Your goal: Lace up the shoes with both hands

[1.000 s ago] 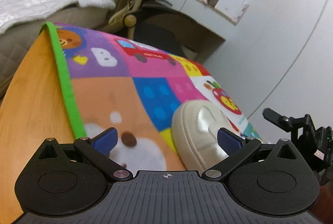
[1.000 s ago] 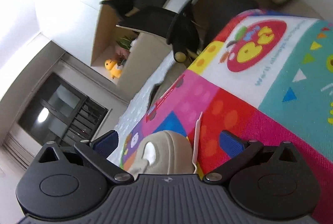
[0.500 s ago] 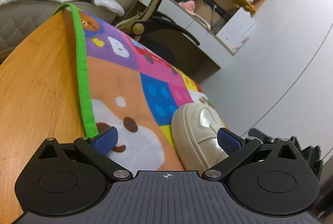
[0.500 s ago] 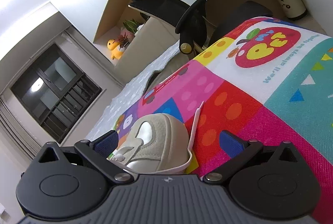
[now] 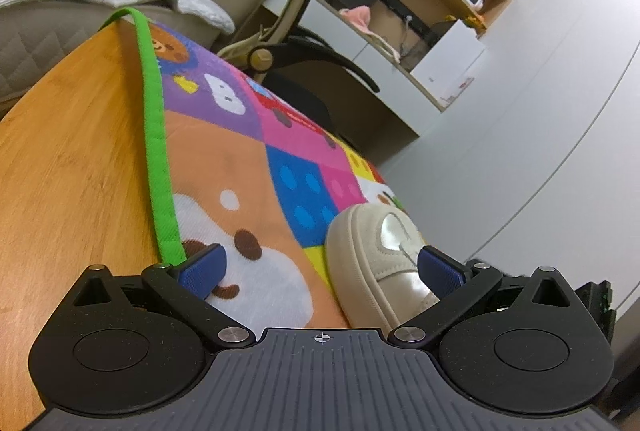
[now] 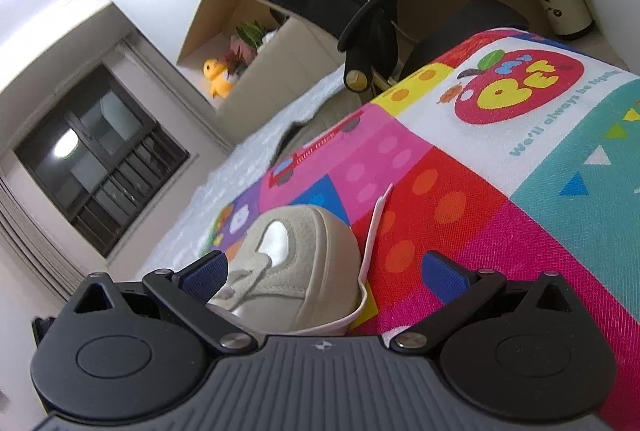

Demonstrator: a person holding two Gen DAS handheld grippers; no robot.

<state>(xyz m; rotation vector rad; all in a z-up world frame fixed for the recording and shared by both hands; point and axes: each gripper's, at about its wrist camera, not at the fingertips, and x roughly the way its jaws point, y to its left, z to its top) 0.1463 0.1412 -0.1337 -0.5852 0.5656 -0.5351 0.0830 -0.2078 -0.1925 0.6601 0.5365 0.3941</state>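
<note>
The beige suede low-top shoe (image 5: 372, 251) lay on the bright patchwork cartoon-print cloth (image 5: 256, 167) covering the wooden bench (image 5: 72, 159), low and right of centre in the left view. The left tongs (image 5: 320, 269) stood wide apart, empty. The right tongs (image 6: 324, 271) gaped empty too, the shoe's flat white lace (image 6: 372, 231) trailing across the cloth between them.

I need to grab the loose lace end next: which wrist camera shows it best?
Right wrist: the white lace trails from the beige sneaker onto the mat, tip visible. Left wrist shows only the sneaker's toe; no loose end there.
</note>
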